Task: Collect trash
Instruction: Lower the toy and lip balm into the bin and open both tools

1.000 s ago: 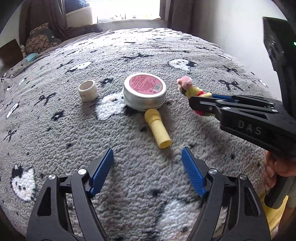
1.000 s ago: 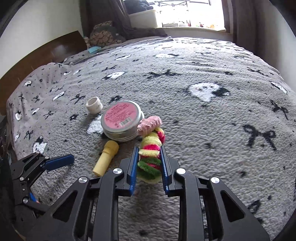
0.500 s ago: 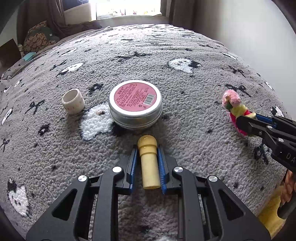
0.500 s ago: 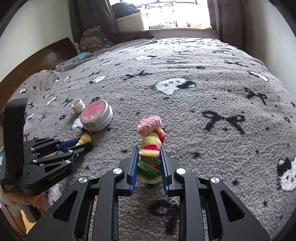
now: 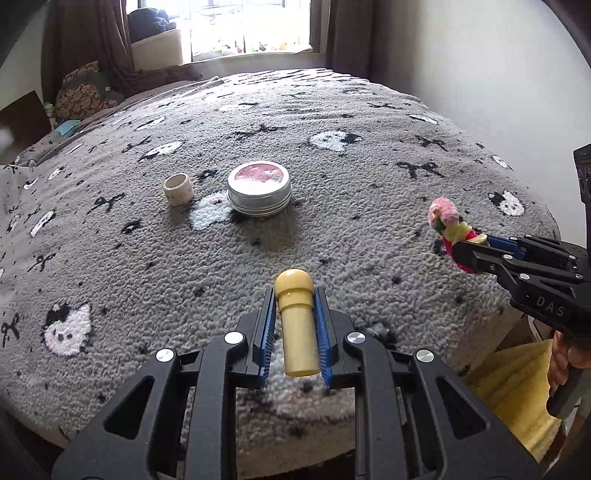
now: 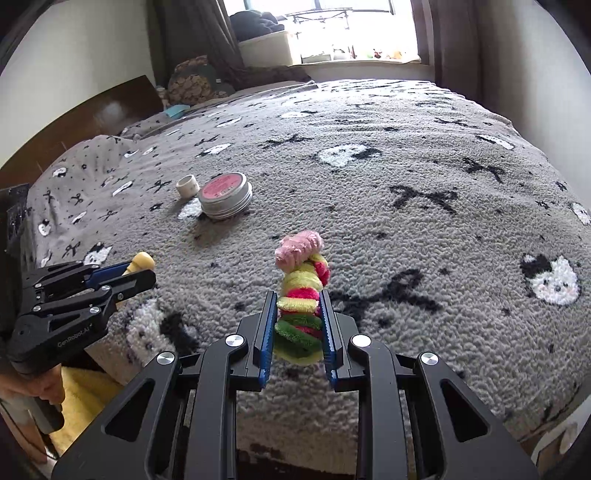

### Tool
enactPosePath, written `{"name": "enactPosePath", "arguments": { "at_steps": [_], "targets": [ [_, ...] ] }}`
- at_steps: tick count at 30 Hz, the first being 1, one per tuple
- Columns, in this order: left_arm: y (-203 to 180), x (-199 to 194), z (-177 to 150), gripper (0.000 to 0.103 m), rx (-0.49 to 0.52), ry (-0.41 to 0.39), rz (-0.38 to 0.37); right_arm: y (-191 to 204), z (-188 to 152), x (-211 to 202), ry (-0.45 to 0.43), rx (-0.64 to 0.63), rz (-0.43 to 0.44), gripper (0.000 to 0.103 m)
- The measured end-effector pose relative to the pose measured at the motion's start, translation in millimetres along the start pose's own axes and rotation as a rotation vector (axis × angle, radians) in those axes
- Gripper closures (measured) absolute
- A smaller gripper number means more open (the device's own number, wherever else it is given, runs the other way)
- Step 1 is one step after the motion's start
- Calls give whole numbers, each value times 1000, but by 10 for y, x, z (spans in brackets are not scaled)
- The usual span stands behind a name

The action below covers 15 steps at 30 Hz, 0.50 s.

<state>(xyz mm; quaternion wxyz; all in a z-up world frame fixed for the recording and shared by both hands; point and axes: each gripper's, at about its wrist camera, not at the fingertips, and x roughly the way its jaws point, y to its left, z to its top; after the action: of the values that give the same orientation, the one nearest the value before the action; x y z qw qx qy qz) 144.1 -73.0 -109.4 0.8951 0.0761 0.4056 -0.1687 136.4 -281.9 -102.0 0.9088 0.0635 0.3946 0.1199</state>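
The left hand-held gripper (image 5: 294, 332) is clamped lengthwise on a pale yellow plastic tube (image 5: 296, 325); the right hand-held gripper (image 6: 298, 325) pinches a fuzzy multicoloured toy (image 6: 300, 295), both lifted clear of the grey patterned bed (image 5: 369, 177) for carrying off. A round metal tin (image 5: 259, 192) lies at twelve o'clock.

Was a bedroom in somebody's home, pretty clearly. Big bed (image 6: 424, 236) spread out ahead of both grippers, covered in a fuzzy grey blanket (image 5: 332, 236) with little cat faces and black bows. Dark wooden headboard (image 6: 92, 114) off to the left, patterned cushion (image 6: 195, 86) propped up at the far end. Window (image 6: 354, 26) straight ahead past the bed, bright daylight, dark curtains (image 6: 192, 40) hanging either side. Plain white walls.
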Motion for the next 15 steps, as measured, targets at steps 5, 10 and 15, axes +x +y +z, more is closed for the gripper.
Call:
{"name": "enactPosePath", "arguments": {
  "at_steps": [5,10,15],
  "targets": [
    [-50,-297,-177,84,-8,-33,-14,100,-214,-196,-1,-13,9,80],
    [-79,-524,-400,84,-17,-51,-26,214,-461,-321,15,-30,23,80],
    [-94,-650,-651,84,-23,-44,-22,325,-698,-382,32,-37,28,80]
  ]
}}
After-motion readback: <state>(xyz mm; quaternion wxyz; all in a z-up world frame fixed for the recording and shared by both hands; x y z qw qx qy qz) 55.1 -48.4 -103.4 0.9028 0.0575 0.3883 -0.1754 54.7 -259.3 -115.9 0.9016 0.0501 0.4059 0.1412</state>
